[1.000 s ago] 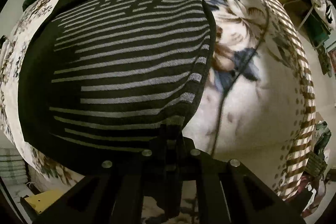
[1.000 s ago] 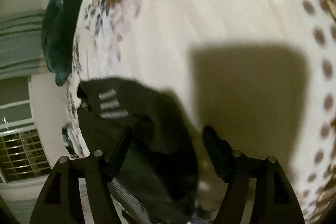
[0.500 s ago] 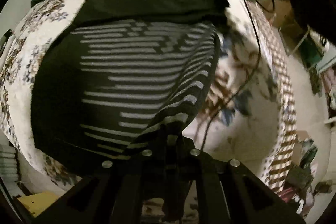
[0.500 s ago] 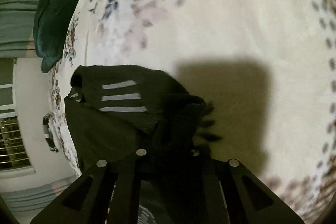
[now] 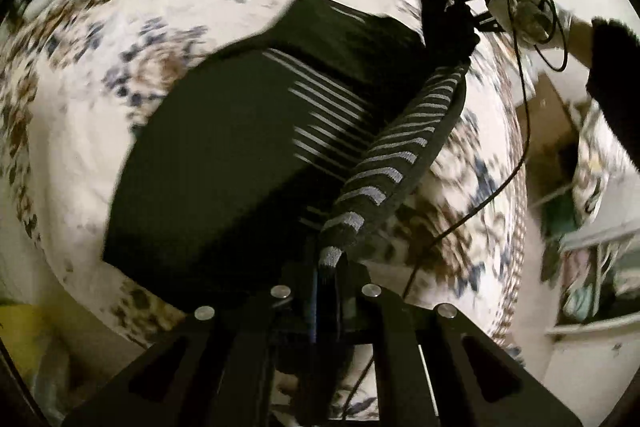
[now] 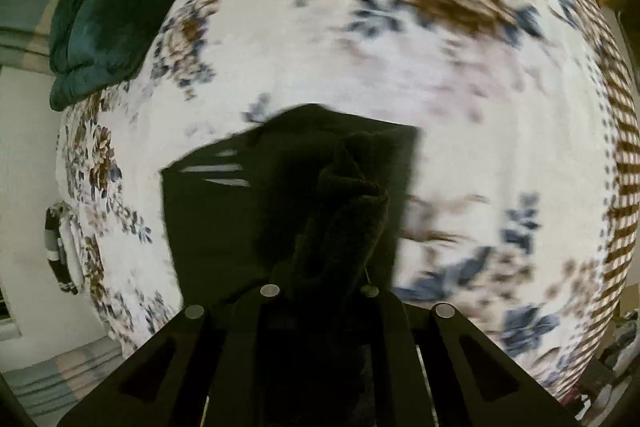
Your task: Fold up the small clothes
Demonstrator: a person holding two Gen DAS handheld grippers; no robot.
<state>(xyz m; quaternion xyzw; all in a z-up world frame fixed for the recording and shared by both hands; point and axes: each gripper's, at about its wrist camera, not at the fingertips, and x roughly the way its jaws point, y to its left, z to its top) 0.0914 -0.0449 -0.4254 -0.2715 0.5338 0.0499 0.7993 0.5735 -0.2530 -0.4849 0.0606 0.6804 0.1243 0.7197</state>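
Your left tongs [image 5: 326,279] are closed tight on one corner of the black top with grey stripes [image 5: 224,163], pinching the striped edge between the two black fingers. Your right tongs [image 5: 466,9] are closed on another part of the same edge, far away at the other end. In the right wrist view, a bunched lump of the dark cloth sticks up from between the closed fingers [image 6: 272,311] of those right tongs. The edge between your two tongs is lifted up off the bed and pulled into a long striped band [image 5: 400,147] that runs in a line from one pair of tongs to the other. The rest of the top lies flat on the bed, to the left of that raised band, and most of the flat part looks plain black with some thin stripes near the middle. The bed has a white sheet with brown and blue flowers [image 5: 100,39] and a border of brown spots along its right side. A dark green blanket [image 6: 104,3] sits in a heap at the far end of the bed, well apart from the top. A thin black wire [image 5: 516,163] hangs from your right hand [image 5: 528,7] and curves down over the sheet. Both pictures are a bit blurry.
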